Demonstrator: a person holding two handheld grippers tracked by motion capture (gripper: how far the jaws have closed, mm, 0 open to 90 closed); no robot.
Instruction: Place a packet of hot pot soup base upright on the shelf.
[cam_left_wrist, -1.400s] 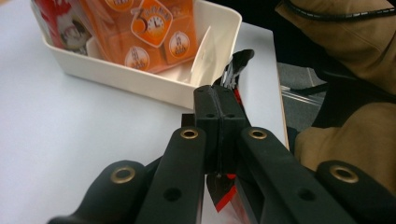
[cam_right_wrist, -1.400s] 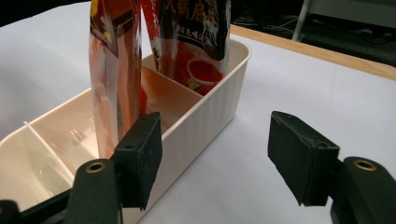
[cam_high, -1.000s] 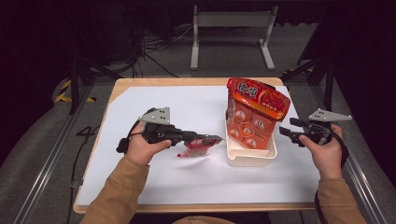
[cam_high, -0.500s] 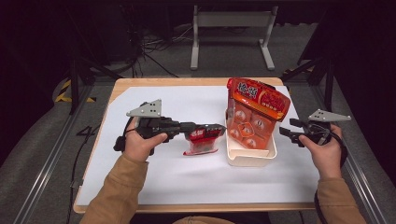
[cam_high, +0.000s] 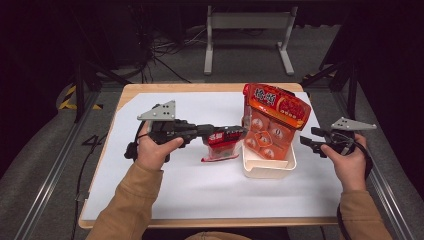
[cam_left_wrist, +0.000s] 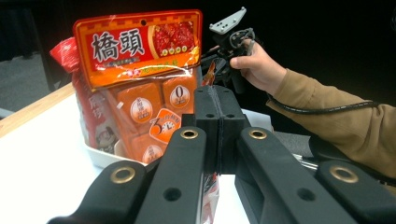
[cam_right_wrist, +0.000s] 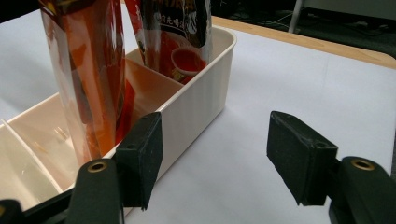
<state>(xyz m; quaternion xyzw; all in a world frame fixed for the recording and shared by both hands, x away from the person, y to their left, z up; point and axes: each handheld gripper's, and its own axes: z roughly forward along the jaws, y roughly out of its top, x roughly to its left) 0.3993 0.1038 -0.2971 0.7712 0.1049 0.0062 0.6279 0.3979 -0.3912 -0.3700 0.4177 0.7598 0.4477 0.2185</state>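
Here, two glossy packets in one cream plastic tub (cam_high: 267, 167).
Left tongs (cam_high: 235, 131) clamp a third crinkly red sachet (cam_high: 222, 145) just beside it; right tongs (cam_right_wrist: 215, 158) gape wide.

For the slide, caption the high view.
Left claw carries a small red packet toward the cream bin holding an orange bag; right claw waits open.

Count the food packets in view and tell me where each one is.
3. The orange packet and a dark red packet stand in the white bin; a small red packet is clamped in the left hand-held gripper. Others may be hidden.
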